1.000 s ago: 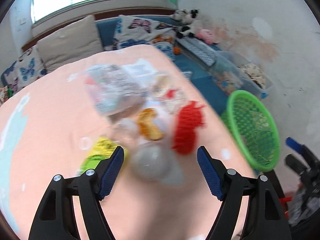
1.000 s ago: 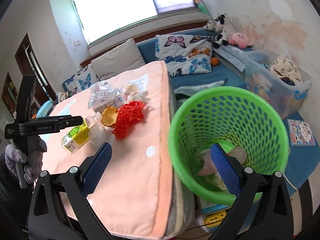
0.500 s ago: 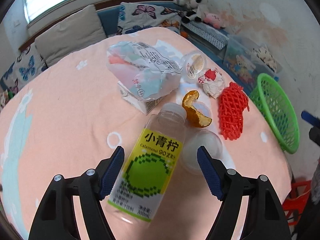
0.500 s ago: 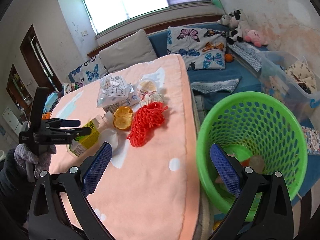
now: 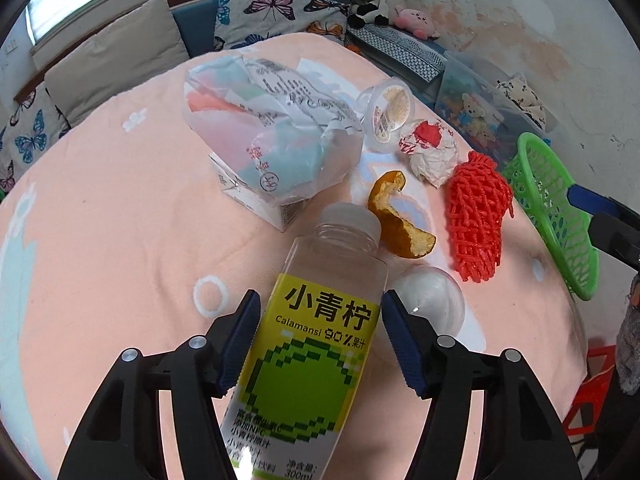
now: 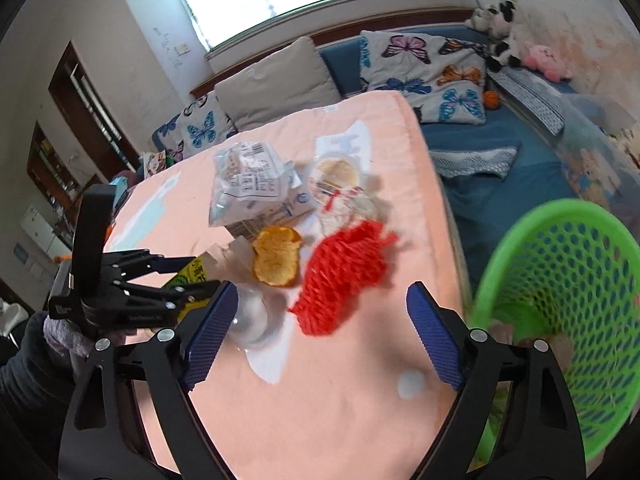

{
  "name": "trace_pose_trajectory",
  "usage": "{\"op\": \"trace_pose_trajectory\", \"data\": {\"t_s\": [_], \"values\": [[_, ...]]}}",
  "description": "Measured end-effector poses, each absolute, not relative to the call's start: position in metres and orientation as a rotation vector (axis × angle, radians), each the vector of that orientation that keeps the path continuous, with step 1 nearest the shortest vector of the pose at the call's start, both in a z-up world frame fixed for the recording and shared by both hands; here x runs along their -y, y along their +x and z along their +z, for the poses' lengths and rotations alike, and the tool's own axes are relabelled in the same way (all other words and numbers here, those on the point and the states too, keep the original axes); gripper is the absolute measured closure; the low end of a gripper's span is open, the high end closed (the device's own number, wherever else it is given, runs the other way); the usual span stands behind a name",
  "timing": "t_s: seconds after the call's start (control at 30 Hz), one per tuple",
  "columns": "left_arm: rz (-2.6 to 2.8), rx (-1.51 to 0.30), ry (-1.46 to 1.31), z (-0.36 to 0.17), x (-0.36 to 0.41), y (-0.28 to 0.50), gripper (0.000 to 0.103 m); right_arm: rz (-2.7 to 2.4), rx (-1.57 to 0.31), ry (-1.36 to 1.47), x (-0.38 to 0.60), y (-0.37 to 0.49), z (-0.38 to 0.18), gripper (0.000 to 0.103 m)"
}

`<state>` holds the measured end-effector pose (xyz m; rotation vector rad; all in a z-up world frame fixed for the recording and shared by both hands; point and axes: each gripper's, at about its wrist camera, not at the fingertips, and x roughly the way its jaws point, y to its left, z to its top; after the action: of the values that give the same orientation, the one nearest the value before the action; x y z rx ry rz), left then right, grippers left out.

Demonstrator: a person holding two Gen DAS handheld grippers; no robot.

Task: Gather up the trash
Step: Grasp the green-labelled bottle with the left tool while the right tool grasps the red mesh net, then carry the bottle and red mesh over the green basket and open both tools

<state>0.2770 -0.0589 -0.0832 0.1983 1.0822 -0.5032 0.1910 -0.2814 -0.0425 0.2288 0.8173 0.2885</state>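
Left gripper (image 5: 320,332) fingers closing around a juice bottle (image 5: 316,344) lying on the peach tabletop (image 5: 100,240); pads just beside its label, contact unclear. Right gripper (image 6: 320,328) fingers closing with nothing between them, above a red net (image 6: 340,276). Green basket (image 6: 560,300) stands beside the tabletop edge. Orange peel (image 5: 400,216) near the bottle cap.

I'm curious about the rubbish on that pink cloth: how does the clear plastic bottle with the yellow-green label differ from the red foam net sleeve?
The clear plastic bottle with the yellow-green label is stiff, smooth and printed; the red foam net sleeve is soft, meshed and plain. The bottle lies between the left tongs, which are closing on it; the sleeve lies ahead of the right tongs, untouched. Both lie flat on the pink cloth.
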Motion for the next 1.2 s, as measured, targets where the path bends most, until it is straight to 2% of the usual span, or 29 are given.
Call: {"op": "trace_pose_trajectory", "data": {"t_s": [0.5,0.67,0.73,0.83,0.93,1.2], "values": [[-0.516,-1.065,0.097,-0.078,0.036,0.270,0.046,0.205,-0.914,0.255,0.275,0.250,-0.079,0.021],[-0.532,-1.030,0.070,-0.063,0.030,0.258,0.046,0.203,-0.951,0.276,0.276,0.258,-0.093,0.031],[-0.543,-1.014,0.053,-0.055,0.028,0.253,0.046,0.207,-0.965,0.290,0.277,0.259,-0.098,0.042],[-0.559,-0.997,0.025,-0.045,0.027,0.247,0.046,0.224,-0.966,0.326,0.281,0.255,-0.100,0.049],[-0.571,-0.977,0.021,-0.036,0.029,0.241,0.046,0.233,-0.940,0.336,0.285,0.245,-0.092,0.052],[-0.620,-0.932,0.015,-0.015,0.055,0.228,0.046,0.213,-0.856,0.284,0.295,0.206,-0.062,0.053]]}}
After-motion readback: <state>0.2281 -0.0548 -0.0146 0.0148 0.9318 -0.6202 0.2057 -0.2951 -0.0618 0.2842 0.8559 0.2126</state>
